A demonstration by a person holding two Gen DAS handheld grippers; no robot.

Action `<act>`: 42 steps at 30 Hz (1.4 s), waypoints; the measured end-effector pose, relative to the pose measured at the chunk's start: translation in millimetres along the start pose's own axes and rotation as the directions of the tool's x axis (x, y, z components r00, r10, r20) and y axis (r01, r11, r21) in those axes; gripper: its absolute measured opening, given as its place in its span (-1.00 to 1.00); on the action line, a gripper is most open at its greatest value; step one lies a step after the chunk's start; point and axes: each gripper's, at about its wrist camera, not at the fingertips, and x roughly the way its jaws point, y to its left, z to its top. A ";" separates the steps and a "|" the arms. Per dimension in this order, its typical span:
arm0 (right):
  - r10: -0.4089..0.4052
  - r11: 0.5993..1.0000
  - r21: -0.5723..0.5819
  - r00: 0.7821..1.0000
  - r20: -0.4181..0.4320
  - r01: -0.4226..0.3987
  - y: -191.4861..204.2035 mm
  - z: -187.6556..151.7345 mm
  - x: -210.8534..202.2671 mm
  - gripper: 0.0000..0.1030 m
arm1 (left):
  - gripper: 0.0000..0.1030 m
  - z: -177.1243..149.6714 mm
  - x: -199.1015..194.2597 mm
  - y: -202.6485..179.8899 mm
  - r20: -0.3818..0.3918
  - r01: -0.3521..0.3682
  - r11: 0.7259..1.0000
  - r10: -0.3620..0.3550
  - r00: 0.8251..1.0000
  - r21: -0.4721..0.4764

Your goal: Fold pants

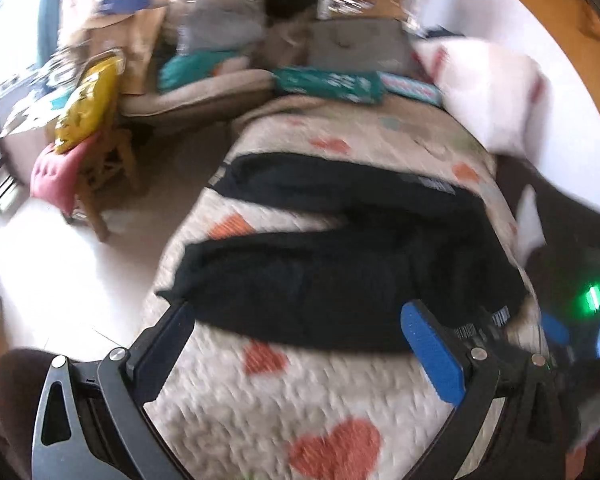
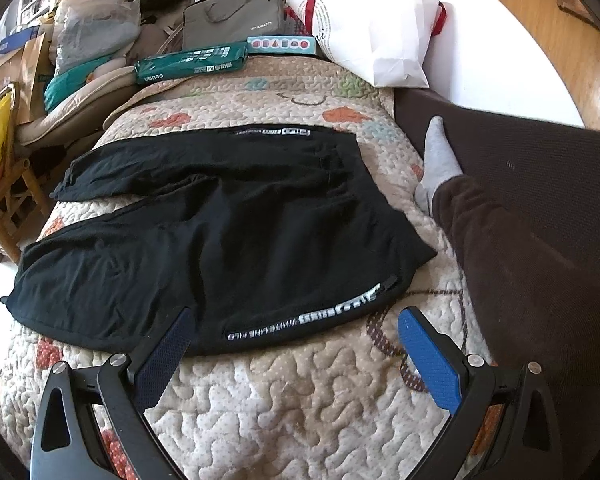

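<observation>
Black pants (image 2: pixel 228 232) lie flat on a quilted bedspread (image 2: pixel 284 400), waist to the right, two legs spread out to the left. White lettering runs along the near side seam (image 2: pixel 300 322). My right gripper (image 2: pixel 296 344) is open and empty, just short of the near edge of the pants by the waist. In the blurred left wrist view the pants (image 1: pixel 332 272) lie ahead, and my left gripper (image 1: pixel 296 344) is open and empty at their near edge. The other gripper (image 1: pixel 580 320) shows at the right edge of that view.
A person's leg in brown trousers with a grey sock (image 2: pixel 440 160) rests on the bed at right. A white bag (image 2: pixel 376 24), a grey laptop bag (image 2: pixel 232 16) and boxes (image 2: pixel 192 62) crowd the far end. A wooden chair (image 1: pixel 100 184) stands left of the bed.
</observation>
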 end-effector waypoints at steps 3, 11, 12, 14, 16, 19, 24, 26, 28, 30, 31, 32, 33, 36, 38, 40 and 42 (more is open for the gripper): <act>0.008 1.000 -0.013 1.000 0.000 -0.008 -1.6 11.6 2.2 1.00 | 1.00 23.7 20.5 21.3 -0.009 0.013 0.998 -0.014 1.000 -0.067; -0.003 0.999 -0.054 0.998 0.058 0.006 -6.5 54.9 7.7 1.00 | 1.00 47.4 68.7 41.4 -0.048 -0.043 0.997 0.040 0.998 -0.060; -0.004 0.998 -0.060 0.998 0.058 0.008 -5.5 60.1 10.5 1.00 | 1.00 48.5 72.4 36.9 -0.039 -0.055 0.998 0.054 0.998 -0.021; -0.001 0.998 -0.064 0.999 0.054 0.005 -2.7 67.6 15.7 1.00 | 1.00 49.8 77.7 26.4 -0.012 -0.076 0.996 0.076 0.997 0.039; 0.001 0.998 -0.065 0.999 0.054 0.002 0.8 75.4 21.8 1.00 | 1.00 51.8 81.3 20.4 0.003 -0.062 0.997 0.061 0.998 0.056; 0.005 0.997 -0.073 0.999 0.051 -0.001 10.1 80.5 29.1 1.00 | 0.94 56.2 84.9 10.7 0.021 -0.075 0.995 0.074 0.997 0.058; 0.029 0.996 -0.088 0.999 0.031 -0.026 24.0 71.5 42.0 1.00 | 0.88 54.4 90.5 -10.0 0.021 -0.109 0.986 0.107 0.994 0.123; 0.035 0.995 -0.095 0.999 0.024 -0.032 27.5 65.2 47.5 1.00 | 0.88 53.8 94.1 -16.0 0.028 -0.113 0.982 0.110 0.994 0.148; 0.034 0.995 -0.096 0.999 0.017 -0.033 28.2 61.4 52.5 1.00 | 0.88 54.2 100.1 -18.7 0.024 -0.106 0.982 0.104 0.994 0.155; 0.029 0.995 -0.095 1.000 0.012 -0.028 27.1 60.4 56.6 1.00 | 0.88 56.8 110.5 -18.7 0.005 -0.091 0.985 0.092 0.996 0.146; 0.026 0.995 -0.095 1.000 0.011 -0.025 26.4 60.3 58.5 1.00 | 0.88 58.2 114.3 -17.7 -0.002 -0.087 0.986 0.088 0.996 0.141; 0.024 0.995 -0.095 1.000 0.011 -0.023 26.0 60.6 59.8 1.00 | 0.88 59.8 120.1 -17.4 -0.009 -0.081 0.987 0.083 0.997 0.137; 0.022 0.995 -0.098 1.000 0.012 -0.021 25.3 60.9 61.5 1.00 | 0.88 60.5 124.3 -17.2 -0.012 -0.077 0.988 0.080 0.997 0.136; 0.018 0.994 -0.105 1.000 0.006 -0.017 25.0 62.8 66.9 1.00 | 0.88 63.1 138.2 -17.9 -0.020 -0.070 0.986 0.074 0.997 0.150; 0.023 0.993 -0.113 1.000 -0.007 -0.023 25.8 64.0 71.0 1.00 | 0.88 65.2 146.4 -18.2 -0.025 -0.078 0.980 0.084 0.996 0.183; 0.028 0.990 -0.140 0.999 -0.027 -0.031 28.5 67.6 77.6 1.00 | 0.88 65.7 152.6 -18.8 -0.024 -0.091 0.973 0.098 0.995 0.210; 0.021 0.986 -0.162 0.999 -0.033 -0.026 31.1 73.0 84.3 1.00 | 0.88 66.7 157.7 -15.7 -0.030 -0.090 0.973 0.099 0.995 0.214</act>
